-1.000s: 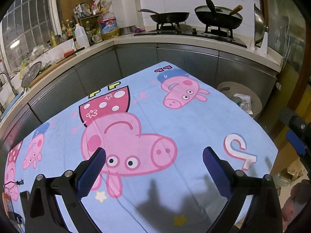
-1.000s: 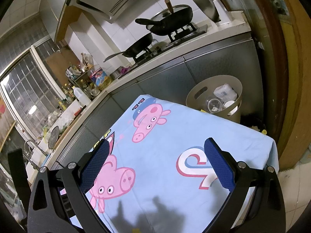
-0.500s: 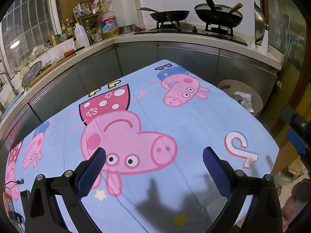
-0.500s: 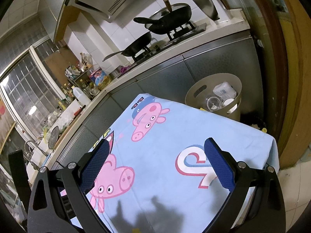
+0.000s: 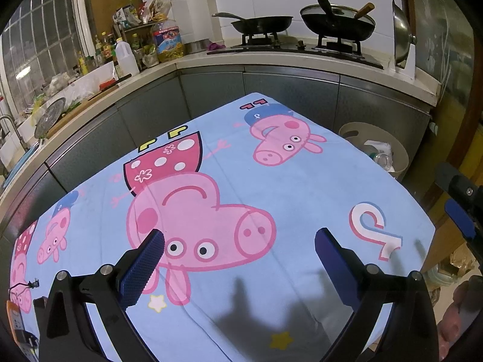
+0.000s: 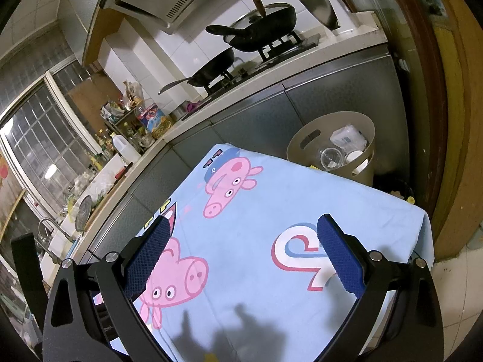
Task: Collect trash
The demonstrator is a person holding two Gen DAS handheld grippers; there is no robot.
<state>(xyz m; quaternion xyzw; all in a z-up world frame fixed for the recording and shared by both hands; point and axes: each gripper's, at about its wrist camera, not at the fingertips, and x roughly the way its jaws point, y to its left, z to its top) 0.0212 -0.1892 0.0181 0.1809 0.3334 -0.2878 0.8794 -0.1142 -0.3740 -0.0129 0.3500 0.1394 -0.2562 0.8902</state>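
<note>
A beige waste bin (image 6: pixel 305 146) stands on the floor beyond the table's far right corner; inside lie a clear plastic cup (image 6: pixel 330 157), a white packet (image 6: pixel 347 137) and a small white cup. The same bin (image 5: pixel 401 154) shows at the right of the left wrist view. My left gripper (image 5: pixel 240 241) hovers open over the light-blue cartoon tablecloth (image 5: pixel 302 193), with nothing between its blue pads. My right gripper (image 6: pixel 241 235) is also open and empty above the cloth (image 6: pixel 271 205). No loose trash shows on the cloth. The right gripper's blue pad (image 5: pixel 460 218) pokes in at the left view's right edge.
Grey cabinets and a counter wrap the far side. On the counter are a stove with a wok (image 5: pixel 336 25) and a pan (image 5: pixel 261 22), bottles (image 5: pixel 126 57), and a sink (image 5: pixel 18 150) at left. A wooden door frame (image 6: pixel 446 120) rises at right. A small device with a cable (image 5: pixel 18 313) lies at the cloth's near-left.
Both views have shifted slightly, the table pattern sliding a little down and right in the left view. Both grippers stay open and empty.
</note>
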